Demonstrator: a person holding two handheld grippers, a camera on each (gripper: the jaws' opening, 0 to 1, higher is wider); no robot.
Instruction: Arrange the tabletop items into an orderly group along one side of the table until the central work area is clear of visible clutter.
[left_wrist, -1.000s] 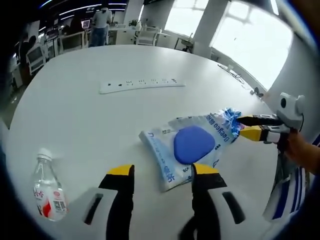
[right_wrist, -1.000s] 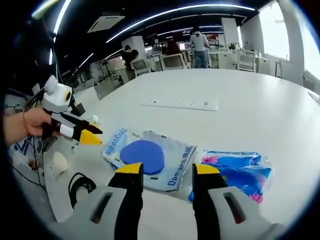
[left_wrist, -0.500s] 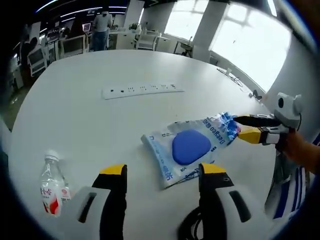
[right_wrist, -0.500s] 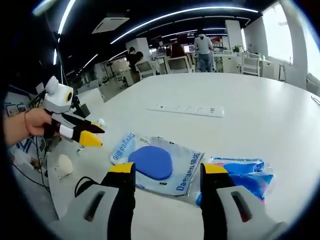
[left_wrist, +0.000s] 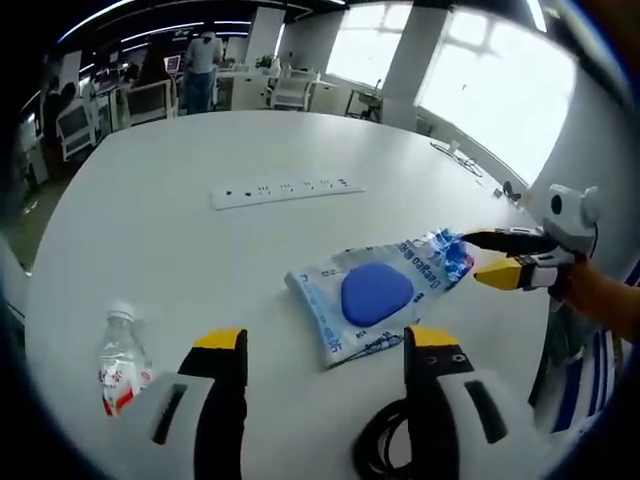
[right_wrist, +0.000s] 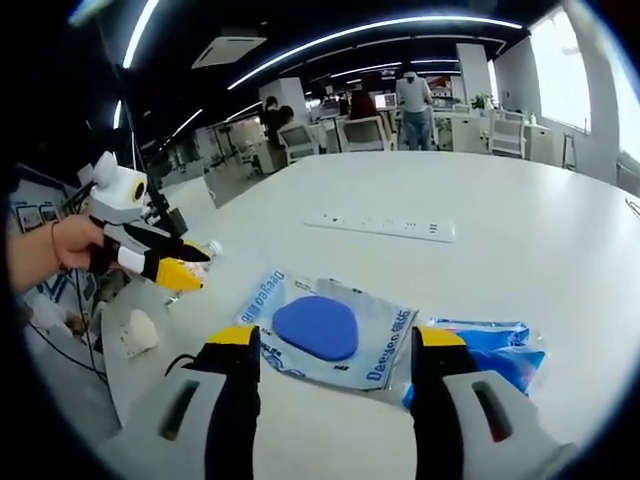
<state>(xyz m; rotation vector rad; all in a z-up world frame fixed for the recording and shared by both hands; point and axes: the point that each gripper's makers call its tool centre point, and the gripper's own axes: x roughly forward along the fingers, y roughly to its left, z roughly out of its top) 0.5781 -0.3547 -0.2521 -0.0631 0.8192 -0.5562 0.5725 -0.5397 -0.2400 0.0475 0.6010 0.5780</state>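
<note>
On the white table (left_wrist: 180, 140) lies a clear printed bag with a blue pad (left_wrist: 375, 292) inside, a little ahead of my open left gripper (left_wrist: 326, 345). A crinkled blue packet (left_wrist: 446, 251) lies against the bag's far right end. My right gripper (left_wrist: 474, 258), held by a hand, hovers at that packet with jaws spread and nothing between them. In the right gripper view the bag with the pad (right_wrist: 318, 328) sits ahead of the open right gripper (right_wrist: 336, 345), the blue packet (right_wrist: 495, 345) beside its right jaw. The left gripper (right_wrist: 200, 270) stands open at the left.
A small water bottle (left_wrist: 120, 365) lies at the near left. A white power strip (left_wrist: 285, 190) runs across the middle of the table (right_wrist: 520, 200). A black cable (left_wrist: 385, 455) coils near my left jaws. A crumpled white wad (right_wrist: 140, 330) sits at the table edge. People and desks stand far behind.
Both views have drawn back and risen a little, so the bag looks smaller and farther. The things on the table have kept their places. Both grippers stay open.
</note>
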